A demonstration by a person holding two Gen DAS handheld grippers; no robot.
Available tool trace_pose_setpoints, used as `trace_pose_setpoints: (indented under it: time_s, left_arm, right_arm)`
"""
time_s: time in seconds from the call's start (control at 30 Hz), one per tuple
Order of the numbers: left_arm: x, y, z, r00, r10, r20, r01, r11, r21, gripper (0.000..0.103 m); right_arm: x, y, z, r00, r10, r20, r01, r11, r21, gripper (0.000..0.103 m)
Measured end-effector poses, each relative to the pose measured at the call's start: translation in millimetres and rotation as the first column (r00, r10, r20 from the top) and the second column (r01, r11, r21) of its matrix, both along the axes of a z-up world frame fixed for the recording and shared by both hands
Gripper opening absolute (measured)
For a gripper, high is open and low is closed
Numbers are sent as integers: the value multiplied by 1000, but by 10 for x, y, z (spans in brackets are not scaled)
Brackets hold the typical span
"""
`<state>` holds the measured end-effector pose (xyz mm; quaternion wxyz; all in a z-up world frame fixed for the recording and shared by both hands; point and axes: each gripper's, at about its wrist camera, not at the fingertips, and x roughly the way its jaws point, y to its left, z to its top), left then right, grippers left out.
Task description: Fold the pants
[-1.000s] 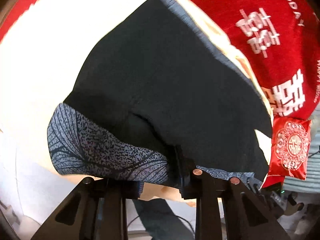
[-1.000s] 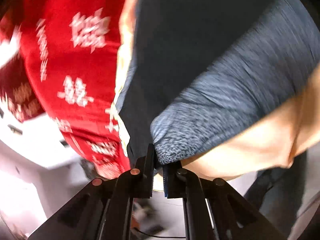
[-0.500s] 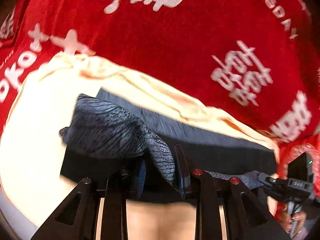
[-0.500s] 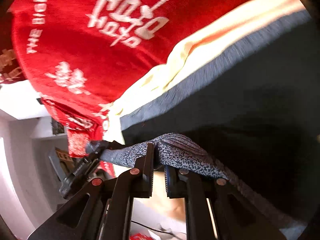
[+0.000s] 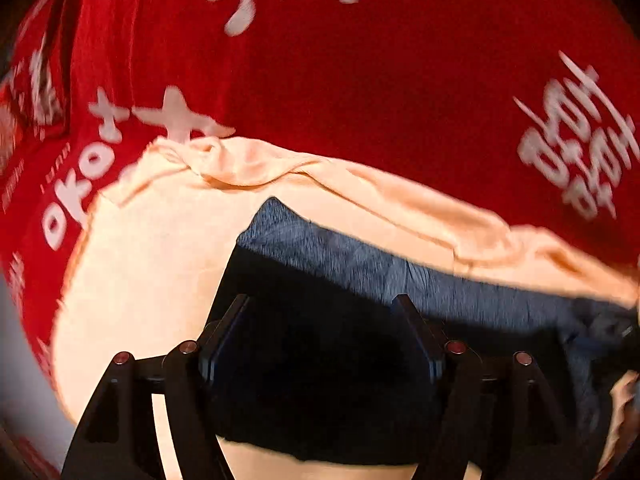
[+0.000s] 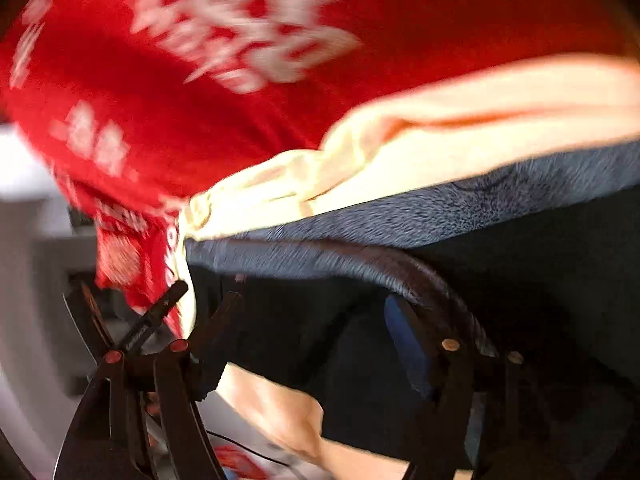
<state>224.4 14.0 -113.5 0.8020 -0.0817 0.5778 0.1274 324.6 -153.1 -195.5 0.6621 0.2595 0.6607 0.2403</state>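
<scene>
The dark pants lie folded on a cream cloth, with a grey-blue patterned edge along the far side. My left gripper is open, its fingers spread wide just above the dark fabric and holding nothing. In the right wrist view the pants fill the lower right, with the patterned band across them. My right gripper is open too, its fingers spread over the pants' left end; a curl of patterned fabric lies over the right finger.
A red cloth with white lettering covers the surface beyond the cream cloth and also shows in the right wrist view. The other gripper shows at the left of the right wrist view. White furniture stands at the far left.
Both grippers carried the patterned pant end over onto the dark part, then opened and let it go. The pants now lie folded shorter.
</scene>
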Motion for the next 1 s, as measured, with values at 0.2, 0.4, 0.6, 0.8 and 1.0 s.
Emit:
trace_pose_setpoints:
  time_s: [0.2, 0.4, 0.6, 0.8, 1.0]
  left_arm:
    - [104, -369, -429, 991, -90, -98, 93, 995, 28, 72]
    - [299, -523, -723, 992, -70, -104, 79, 993, 88, 94]
    - [422, -542, -611, 991, -19, -130, 29, 997, 76, 94]
    - [136, -871, -281, 987, -102, -123, 109, 993, 54, 94]
    - [-294, -1322, -193, 959, -225, -175, 231, 973, 18, 94]
  right_arm:
    - [-84, 367, -91, 980, 191, 58, -176, 963, -202, 60]
    - [94, 389, -351, 976, 204, 75, -176, 944, -280, 47]
    - [92, 158, -152, 991, 108, 76, -96, 985, -141, 47]
    - [-330, -258, 154, 993, 40, 108, -36, 999, -39, 68]
    - [-905, -1039, 317, 991, -108, 74, 116, 985, -131, 68]
